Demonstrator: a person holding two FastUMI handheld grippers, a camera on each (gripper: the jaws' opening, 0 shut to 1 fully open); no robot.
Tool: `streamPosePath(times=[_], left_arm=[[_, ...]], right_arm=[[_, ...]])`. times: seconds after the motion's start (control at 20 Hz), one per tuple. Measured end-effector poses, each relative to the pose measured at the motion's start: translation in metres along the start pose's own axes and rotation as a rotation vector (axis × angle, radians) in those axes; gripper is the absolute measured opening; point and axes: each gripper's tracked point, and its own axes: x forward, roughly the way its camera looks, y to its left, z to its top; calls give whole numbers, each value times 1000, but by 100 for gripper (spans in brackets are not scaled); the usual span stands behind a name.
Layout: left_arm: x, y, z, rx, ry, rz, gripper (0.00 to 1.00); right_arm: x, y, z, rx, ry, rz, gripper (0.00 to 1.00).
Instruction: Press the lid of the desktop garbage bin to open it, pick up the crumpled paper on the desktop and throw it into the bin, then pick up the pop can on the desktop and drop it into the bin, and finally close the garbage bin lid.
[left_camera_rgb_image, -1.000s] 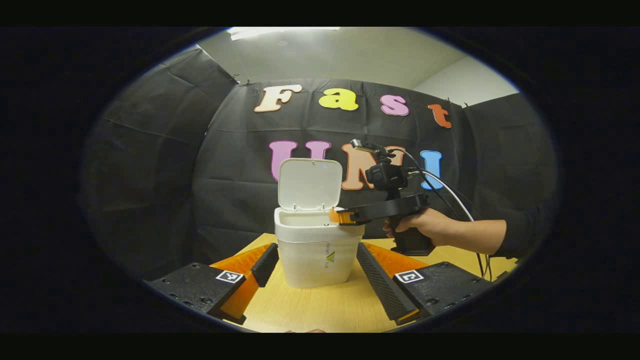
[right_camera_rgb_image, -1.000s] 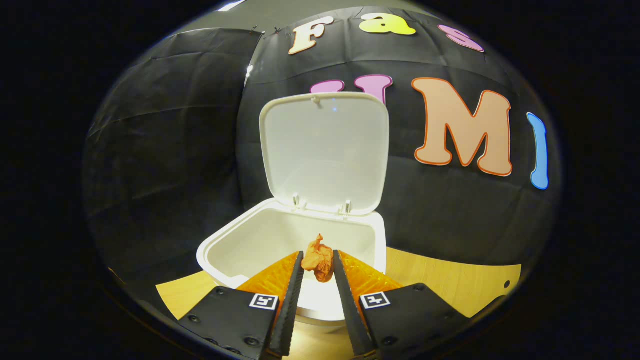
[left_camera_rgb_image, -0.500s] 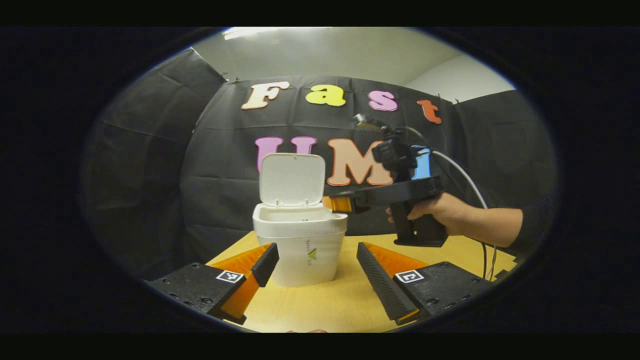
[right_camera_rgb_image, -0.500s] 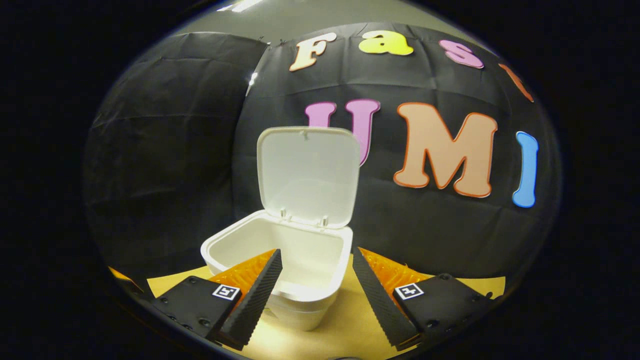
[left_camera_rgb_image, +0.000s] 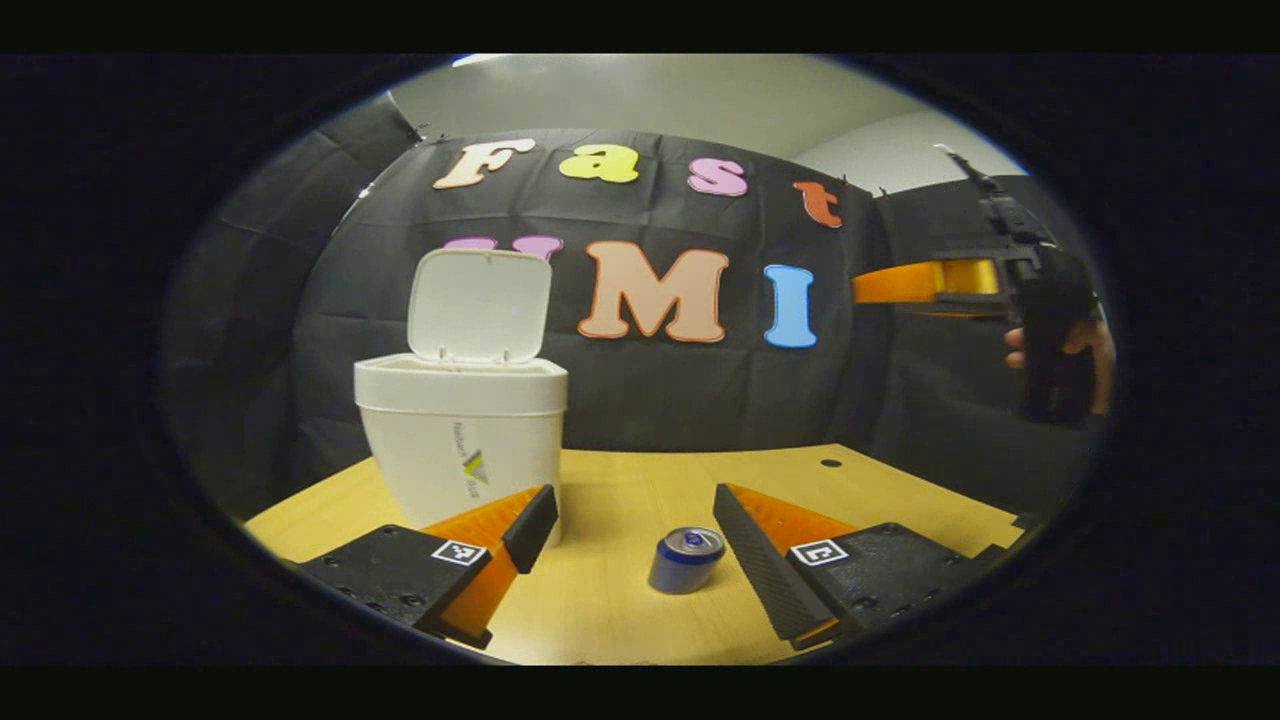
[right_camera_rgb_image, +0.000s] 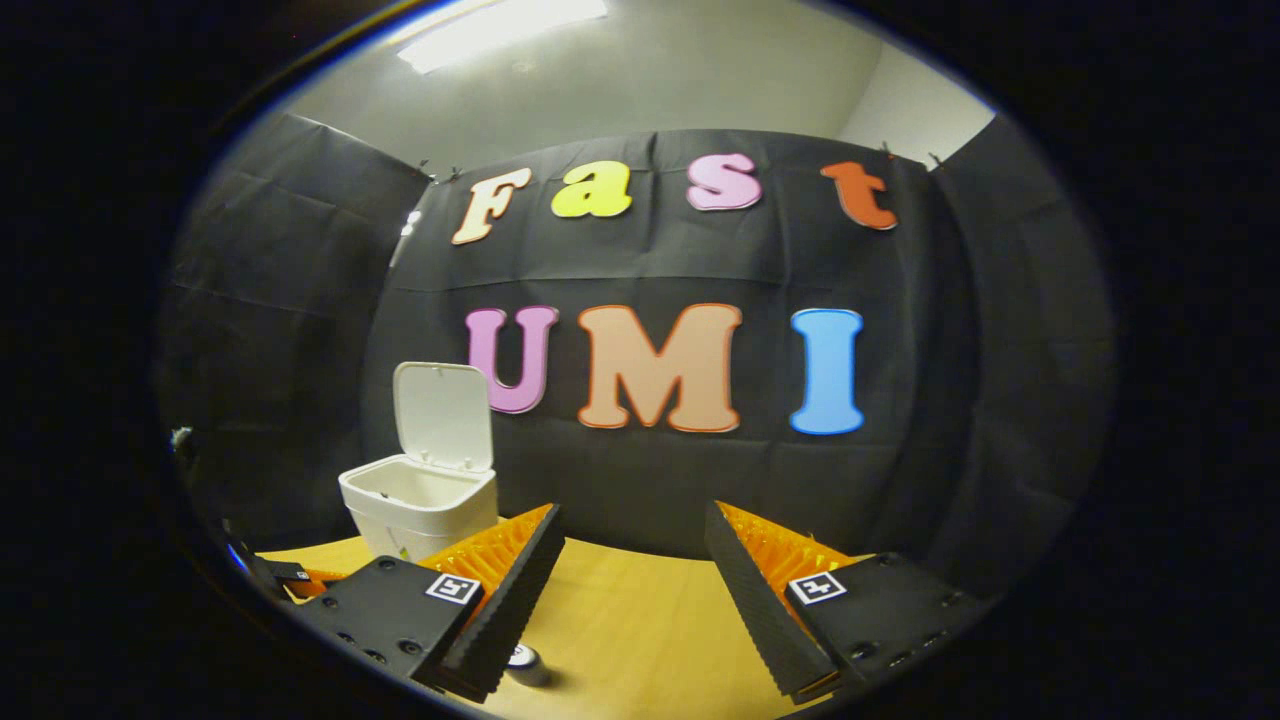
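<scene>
Though lying flat, pop can (left_camera_rgb_image: 686, 559) with top toward wall.

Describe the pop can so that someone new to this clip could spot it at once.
Start at the wooden table in front of the black cloth wall, where a white garbage bin stands with its lid raised. Right of the bin, between the open fingers of the left gripper, stands the pop can: short, blue, silver-topped, the only small thing on the tabletop.

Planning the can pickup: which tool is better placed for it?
Likely left. The left tool is open low over the table, the pop can between its fingers; the right tool is raised off to the side.
</scene>
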Motion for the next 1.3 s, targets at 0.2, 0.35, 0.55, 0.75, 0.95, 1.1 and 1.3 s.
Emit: streamPosePath(times=[0.2, 0.35, 0.55, 0.75, 0.95, 1.1, 1.3], left_arm=[[31, -20, -47, 36, 56, 20, 94], [49, -35, -82, 45, 94, 22, 94], [74, -45, -128, 71, 153, 27, 94], [90, -39, -157, 87, 227, 59, 95], [95, -34, -148, 71, 220, 57, 75], [83, -33, -96, 75, 151, 41, 71], [67, -16, 14, 41, 27, 23, 69]], right_arm=[[-54, -71, -26, -6, 40, -124, 96], [-71, -95, -44, 20, 83, -162, 96], [-82, -106, -74, 53, 140, -155, 96], [-89, -107, -89, -8, 184, -146, 96], [-88, -99, -87, -40, 177, -127, 96], [-86, -86, -78, -41, 153, -97, 96], [-83, -48, -72, 28, 130, -16, 96]])
